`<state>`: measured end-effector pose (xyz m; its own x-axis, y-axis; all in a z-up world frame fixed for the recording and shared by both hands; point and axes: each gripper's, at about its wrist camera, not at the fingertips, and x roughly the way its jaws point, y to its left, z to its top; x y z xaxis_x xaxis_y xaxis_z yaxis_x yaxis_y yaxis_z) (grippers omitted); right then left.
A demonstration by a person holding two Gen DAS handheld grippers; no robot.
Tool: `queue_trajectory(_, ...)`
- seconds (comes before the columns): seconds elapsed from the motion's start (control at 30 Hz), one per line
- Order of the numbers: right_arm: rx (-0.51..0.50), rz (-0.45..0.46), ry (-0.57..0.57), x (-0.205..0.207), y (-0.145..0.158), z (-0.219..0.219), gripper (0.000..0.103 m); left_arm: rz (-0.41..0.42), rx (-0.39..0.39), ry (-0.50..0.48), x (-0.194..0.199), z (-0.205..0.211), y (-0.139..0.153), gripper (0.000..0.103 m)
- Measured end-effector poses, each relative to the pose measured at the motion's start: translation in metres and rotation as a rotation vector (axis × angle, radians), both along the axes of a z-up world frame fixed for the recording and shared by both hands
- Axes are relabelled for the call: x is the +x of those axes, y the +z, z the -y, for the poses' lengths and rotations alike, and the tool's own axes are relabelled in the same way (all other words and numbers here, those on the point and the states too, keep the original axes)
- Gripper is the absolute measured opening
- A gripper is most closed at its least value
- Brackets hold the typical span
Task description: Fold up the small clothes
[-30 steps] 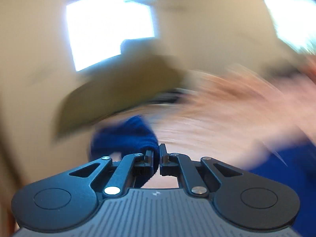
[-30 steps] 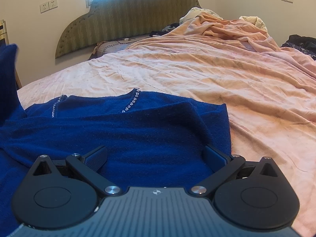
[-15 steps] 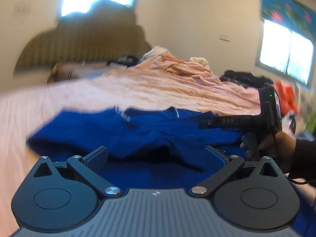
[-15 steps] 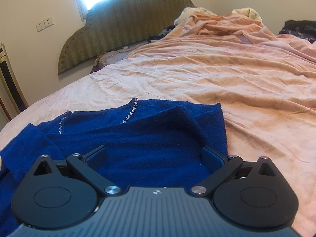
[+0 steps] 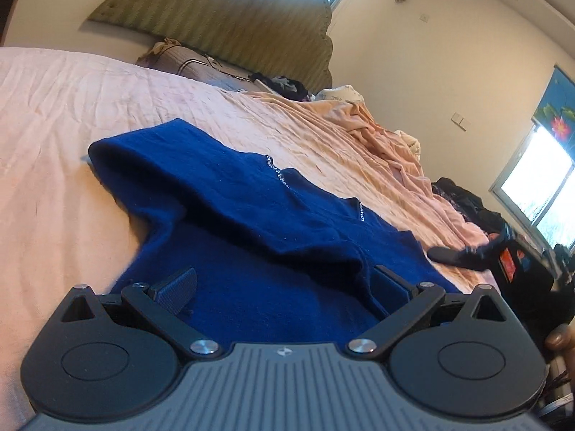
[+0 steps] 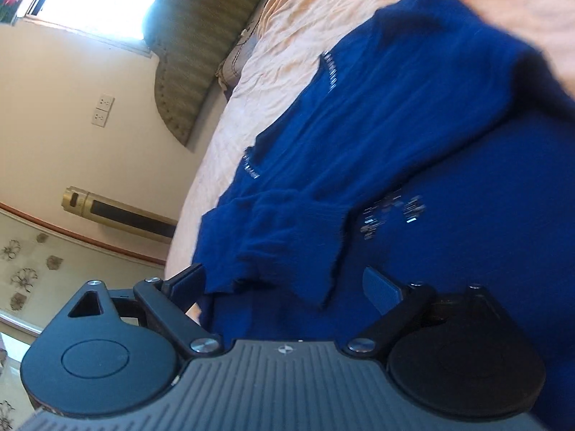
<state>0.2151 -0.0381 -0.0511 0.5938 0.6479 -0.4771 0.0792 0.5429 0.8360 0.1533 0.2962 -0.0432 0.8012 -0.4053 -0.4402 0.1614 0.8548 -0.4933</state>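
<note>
Blue knit, a small sweater (image 5: 251, 222), lies spread on the peach bedsheet (image 5: 54, 115) near the bed's near edge, with both sleeves folded across its body. In the left wrist view its long axis runs from the near left toward the far right, and the neckline (marked by 2 short lines of silver studs) faces the far side of the bed, toward the olive padded headboard (image 5: 222, 25).

The left gripper (image 5: 284, 287) hovers low over the sweater's lower part, tilted a little, with its 2 fingers spread wide and nothing between them. At the right edge of that view a dark device lies on the sheet beside a pile of dark clothes (image 5: 463, 197).

The right gripper (image 6: 284, 287) is rolled strongly to one side, so the bed stands almost on end in its view. Its fingers are also wide apart and empty, held just above a folded sleeve cuff (image 6: 287, 251) that lies on the sweater's front. The left finger (image 6: 187, 283) sits at the cloth's edge, where a sliver of sheet shows.
</note>
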Motion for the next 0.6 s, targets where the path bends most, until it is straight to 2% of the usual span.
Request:
queue_trajectory(0.07, -0.021, 0.002, -0.009, 0.007, -0.001, -0.009, 0.089, 0.001, 0.010, -0.002, 0.002, 0.002, 0.000, 0.103)
queue_trajectory(0.17, -0.081, 0.013, -0.011, 0.012, 0.003, -0.020, 0.076, 0.000, 0.005, 0.003, 0.002, 0.002, 0.000, 0.103)
queue_trajectory(0.23, -0.139, 0.013, -0.010, 0.013, 0.005, -0.020, 0.053, -0.001, -0.003, 0.009, 0.002, 0.000, 0.000, 0.103)
queue_trajectory(0.27, -0.160, 0.009, -0.005, 0.013, 0.005, -0.022, 0.047, -0.002, -0.007, 0.009, 0.002, 0.000, 0.000, 0.103)
queue_trajectory(0.33, -0.192, -0.009, -0.003, 0.013, 0.004, -0.021, 0.019, -0.003, -0.014, 0.009, 0.002, -0.001, 0.000, 0.103)
queue_trajectory(0.37, -0.204, -0.019, -0.007, 0.013, 0.003, -0.020, 0.012, -0.003, -0.017, 0.009, 0.002, -0.002, 0.000, 0.103)
queue_trajectory(0.5, -0.223, 0.011, 0.034, 0.013, 0.015, -0.015, 0.008, -0.004, -0.027, 0.011, 0.002, -0.003, -0.001, 0.103)
queue_trajectory(0.6, -0.278, 0.094, 0.055, 0.020, 0.049, -0.005, 0.008, -0.004, -0.029, 0.012, 0.001, -0.005, -0.001, 0.103)
